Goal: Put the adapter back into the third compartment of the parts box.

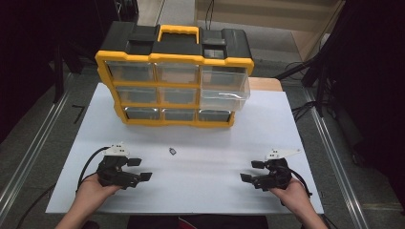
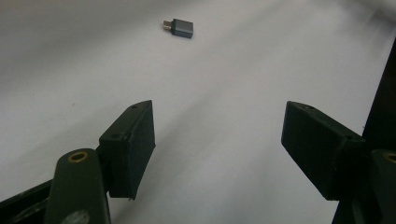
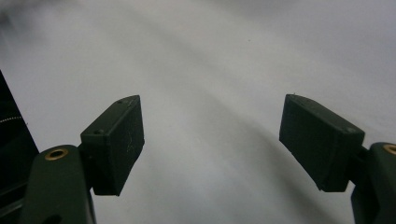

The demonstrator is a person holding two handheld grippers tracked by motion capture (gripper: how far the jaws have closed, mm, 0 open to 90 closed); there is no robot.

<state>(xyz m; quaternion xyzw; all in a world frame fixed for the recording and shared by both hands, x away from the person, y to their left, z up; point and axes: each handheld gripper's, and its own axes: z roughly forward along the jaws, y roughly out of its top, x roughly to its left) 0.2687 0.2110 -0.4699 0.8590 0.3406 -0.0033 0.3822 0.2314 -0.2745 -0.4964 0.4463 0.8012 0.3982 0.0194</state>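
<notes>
I've got the L gripper point(image 1: 141, 169) resting on the white table point(image 1: 205, 181), jaws spread wide, nothing btwn them. R gripper point(image 1: 252, 171) same: released, empty, down on the table. Landmark = small grey USB adapter point(image 1: 172, 151), lying flat on the table in front of the yellow-black drawer organizer point(image 1: 174, 81), well apart from it. L gripper sits near the adapter, on my side and to its left; R gripper is further off, to its right. One clear drawer point(image 1: 224, 95) on the organizer's right side is pulled out.

In the left gripper view the adapter point(image 2: 180, 27) lies ahead of the jaws, untouched.
</notes>
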